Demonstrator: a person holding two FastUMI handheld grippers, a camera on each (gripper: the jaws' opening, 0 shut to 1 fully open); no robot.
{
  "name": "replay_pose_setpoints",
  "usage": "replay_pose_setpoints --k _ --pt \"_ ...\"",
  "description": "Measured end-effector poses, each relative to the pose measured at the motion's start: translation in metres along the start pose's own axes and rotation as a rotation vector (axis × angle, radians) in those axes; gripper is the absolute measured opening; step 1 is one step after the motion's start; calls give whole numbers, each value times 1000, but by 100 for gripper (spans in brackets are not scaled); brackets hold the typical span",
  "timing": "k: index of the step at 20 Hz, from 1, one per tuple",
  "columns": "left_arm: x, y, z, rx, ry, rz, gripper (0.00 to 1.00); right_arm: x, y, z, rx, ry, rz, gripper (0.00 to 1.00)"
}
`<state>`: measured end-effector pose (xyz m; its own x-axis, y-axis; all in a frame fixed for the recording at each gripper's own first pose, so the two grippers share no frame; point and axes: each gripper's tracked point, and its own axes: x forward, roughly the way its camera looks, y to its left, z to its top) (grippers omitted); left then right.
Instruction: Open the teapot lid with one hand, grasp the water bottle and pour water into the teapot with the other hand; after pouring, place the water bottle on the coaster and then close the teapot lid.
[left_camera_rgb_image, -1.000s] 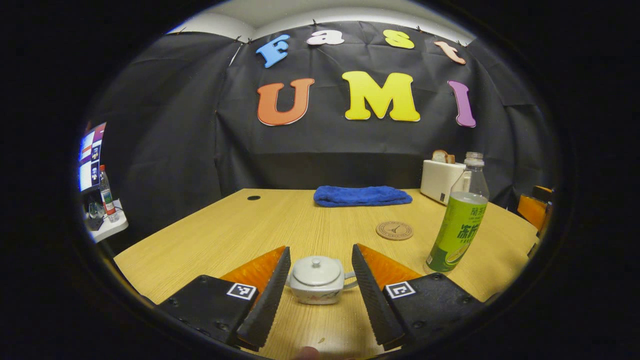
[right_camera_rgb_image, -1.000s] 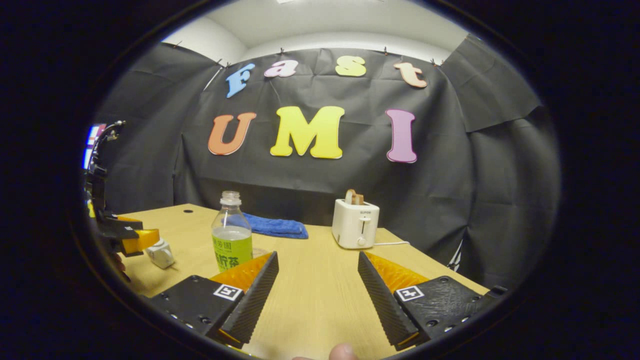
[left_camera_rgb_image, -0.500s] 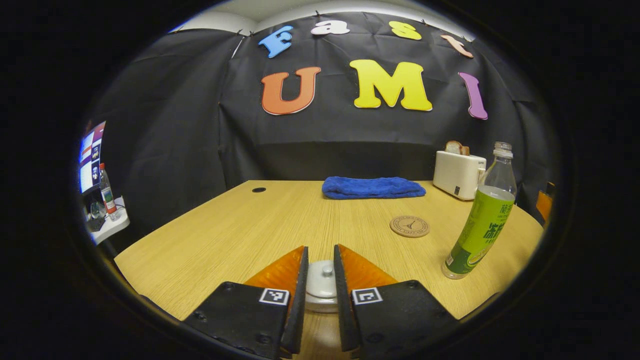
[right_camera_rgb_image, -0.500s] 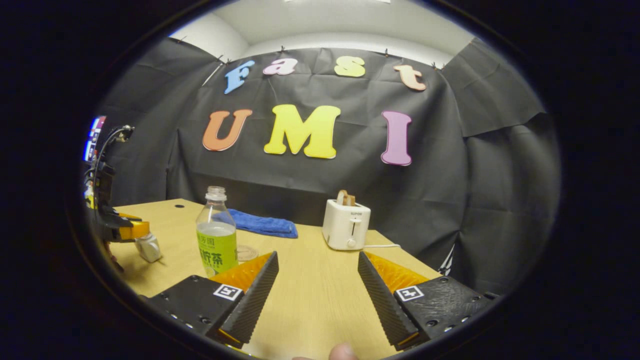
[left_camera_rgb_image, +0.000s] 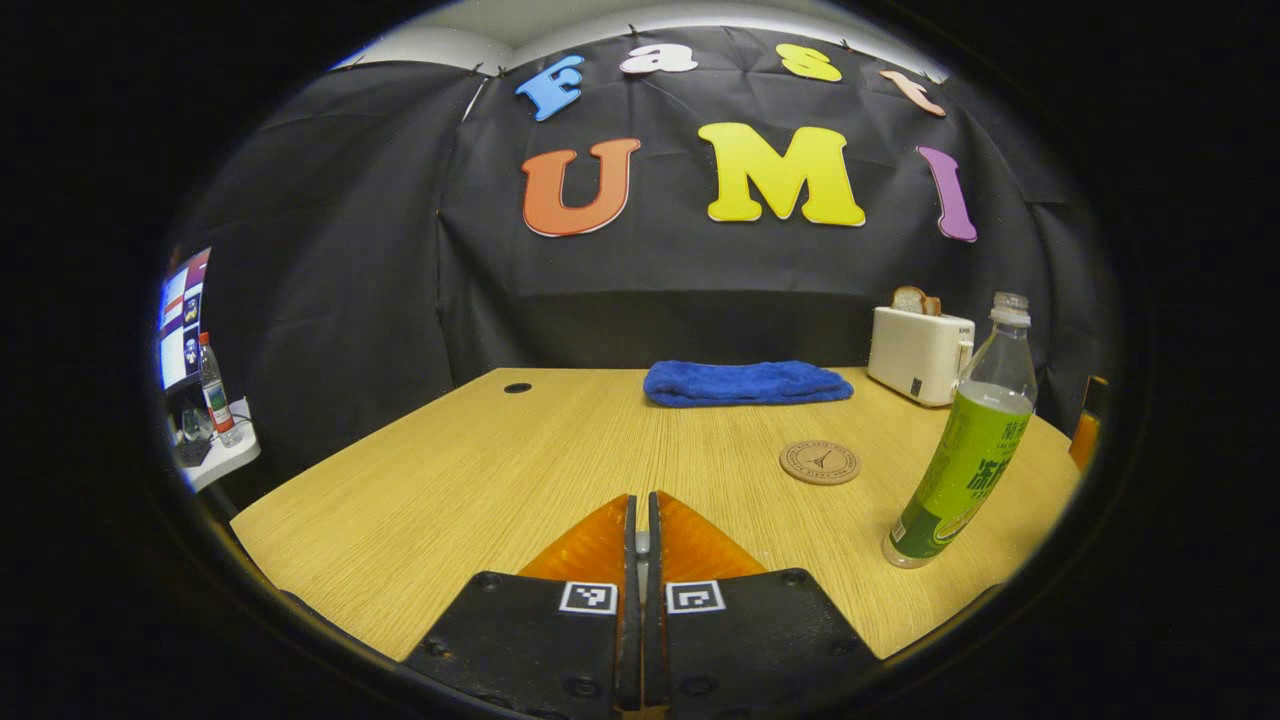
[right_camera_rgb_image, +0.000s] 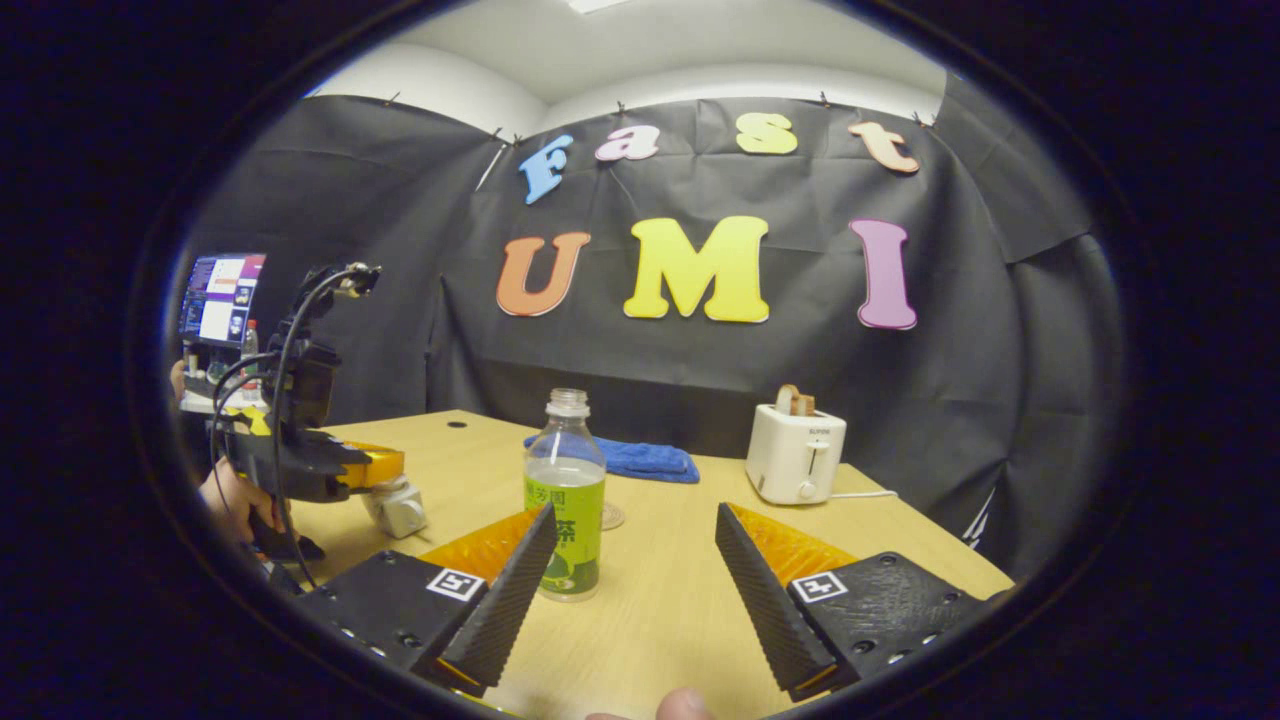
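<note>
Lid-opening stage only: left hand-held gripper (right_camera_rgb_image: 385, 466) closed at the teapot (right_camera_rgb_image: 398, 508), hold on lid unclear; right hand-held gripper (right_camera_rgb_image: 635, 570) spread wide, empty, near the water bottle (right_camera_rgb_image: 566, 495); pouring, coaster (left_camera_rgb_image: 819, 463) placement, closing remaining.

Lighting: even, overhead, indoor.
Sharp centre, strong fisheye bending at edges; soft shadows on table (left_camera_rgb_image: 480, 470); monitor (right_camera_rgb_image: 220, 298) glows overexposed.
</note>
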<state>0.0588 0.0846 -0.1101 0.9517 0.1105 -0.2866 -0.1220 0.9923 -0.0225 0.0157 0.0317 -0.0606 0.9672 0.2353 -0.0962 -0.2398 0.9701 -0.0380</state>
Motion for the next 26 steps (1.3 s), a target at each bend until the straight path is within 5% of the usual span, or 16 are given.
replay_pose_setpoints --k 8,21,26 --pt "-30 7 36 -21 -97 -33 4 21 42 -31 115 103 100 95" --pt "-56 34 47 -38 -133 -6 3 83 54 -56 136 196 -28 95" --pt "-55 38 53 -56 -156 -17 4 83 55 -52 138 183 -38 74"
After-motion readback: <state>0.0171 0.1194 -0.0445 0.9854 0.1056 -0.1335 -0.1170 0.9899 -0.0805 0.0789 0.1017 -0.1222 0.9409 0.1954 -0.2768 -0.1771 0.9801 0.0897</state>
